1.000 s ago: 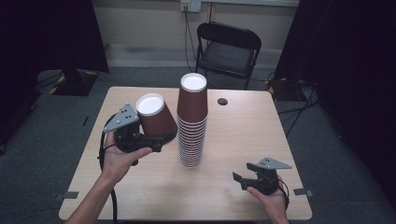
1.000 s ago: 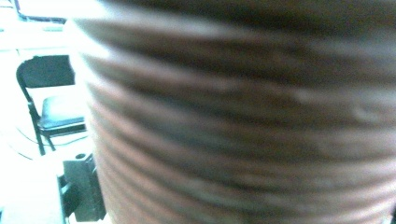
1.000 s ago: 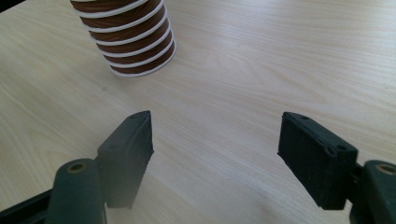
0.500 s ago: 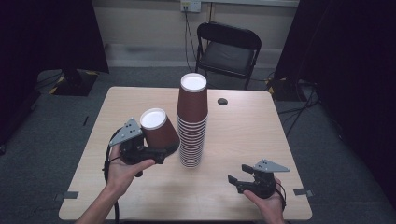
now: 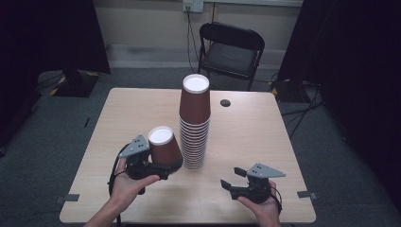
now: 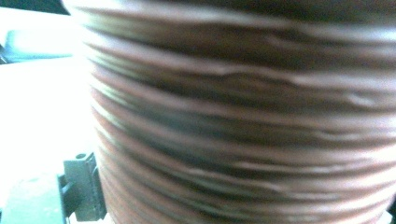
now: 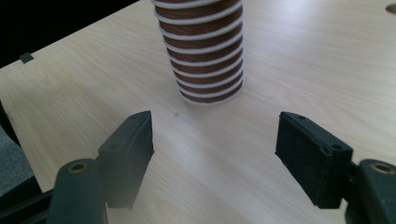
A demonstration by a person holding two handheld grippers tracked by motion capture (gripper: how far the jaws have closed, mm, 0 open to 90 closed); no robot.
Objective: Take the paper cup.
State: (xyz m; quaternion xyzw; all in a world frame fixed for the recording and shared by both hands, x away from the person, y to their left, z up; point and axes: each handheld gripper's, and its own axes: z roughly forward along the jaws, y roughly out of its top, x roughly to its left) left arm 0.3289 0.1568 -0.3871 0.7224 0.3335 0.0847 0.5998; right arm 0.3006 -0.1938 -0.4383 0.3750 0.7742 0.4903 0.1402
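The left gripper has its jaws clamped on an upside-down brown cup, low over the worktop just left of the cup stack; the right gripper's jaws stand apart, empty

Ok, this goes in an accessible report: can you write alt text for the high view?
A person's left gripper holds one upside-down brown paper cup just left of a tall stack of the same cups on a light wooden table. The right gripper hovers open near the table's front right; a black folding chair stands behind.
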